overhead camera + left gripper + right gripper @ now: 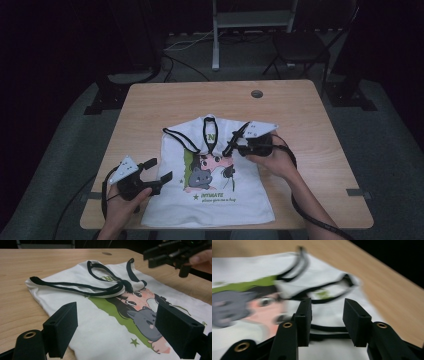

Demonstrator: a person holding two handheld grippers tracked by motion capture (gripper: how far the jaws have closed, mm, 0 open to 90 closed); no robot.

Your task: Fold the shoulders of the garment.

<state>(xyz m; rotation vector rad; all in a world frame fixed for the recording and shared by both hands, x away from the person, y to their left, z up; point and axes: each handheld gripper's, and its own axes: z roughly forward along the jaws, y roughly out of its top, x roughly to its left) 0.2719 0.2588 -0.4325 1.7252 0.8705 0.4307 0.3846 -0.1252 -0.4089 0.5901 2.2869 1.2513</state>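
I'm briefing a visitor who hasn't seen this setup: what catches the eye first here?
A white shirt with a cartoon print and black trim lies partly folded on the near half of the wooden table. The right gripper hangs over its collar end, jaws parted and empty; the left gripper waits open at the shirt's left edge.

One table [150, 107], light wood, with one round grommet hole [257, 94] near its far edge. One white garment [250, 200] lying on it: a sleeveless top with black-trimmed straps, bearing one cartoon print [207, 172]. In the print: one girl's face, one grey cat-like animal, one green stripe, and, in the left gripper view, one small green star [134, 342]. Two tools: left tool [161, 170], right tool [235, 138], two black jaws each. Two hands holding them. One folding chair [300, 47] beyond the table.
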